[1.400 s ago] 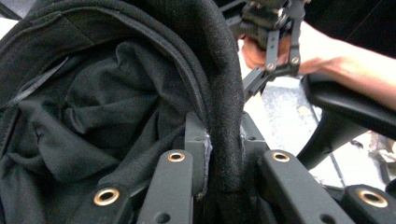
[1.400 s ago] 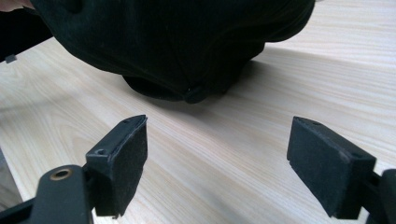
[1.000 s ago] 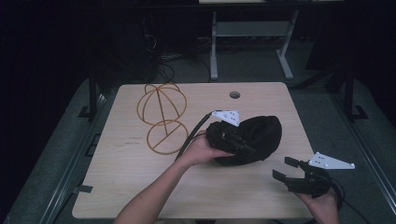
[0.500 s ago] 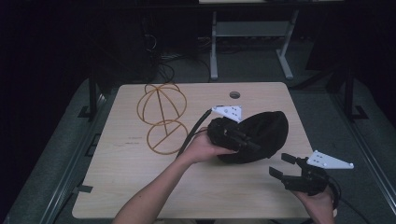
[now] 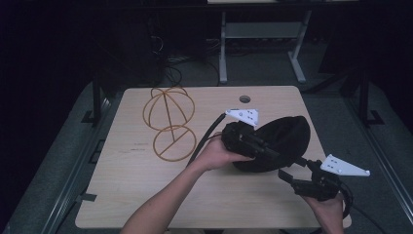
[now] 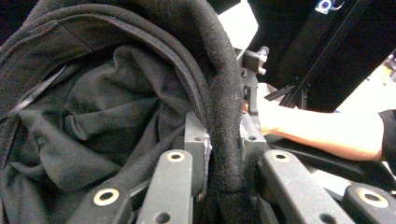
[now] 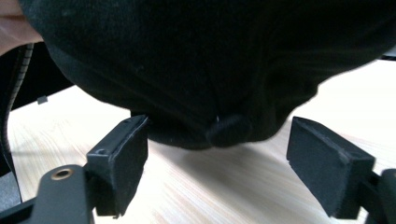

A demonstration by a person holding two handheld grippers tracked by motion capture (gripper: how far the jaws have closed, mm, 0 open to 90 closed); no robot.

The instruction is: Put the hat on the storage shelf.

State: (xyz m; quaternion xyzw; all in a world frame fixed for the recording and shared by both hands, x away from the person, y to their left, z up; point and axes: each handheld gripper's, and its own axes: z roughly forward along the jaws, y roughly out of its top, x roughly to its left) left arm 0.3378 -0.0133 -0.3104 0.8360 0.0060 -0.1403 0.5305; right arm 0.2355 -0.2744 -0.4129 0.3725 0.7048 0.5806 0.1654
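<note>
Black cap (image 5: 285,141) near bench (image 5: 126,195) right edge, opening toward left tongs (image 5: 265,152) clamping its rim; right tongs (image 5: 298,174) gape, empty.

Setting: a dim lab or recording room. A light wooden table (image 5: 146,195) with a cable hole (image 5: 245,99) stands on dark carpet. Upper centre: a white desk frame (image 5: 224,53) with loose cables (image 5: 175,73) beneath.
</note>
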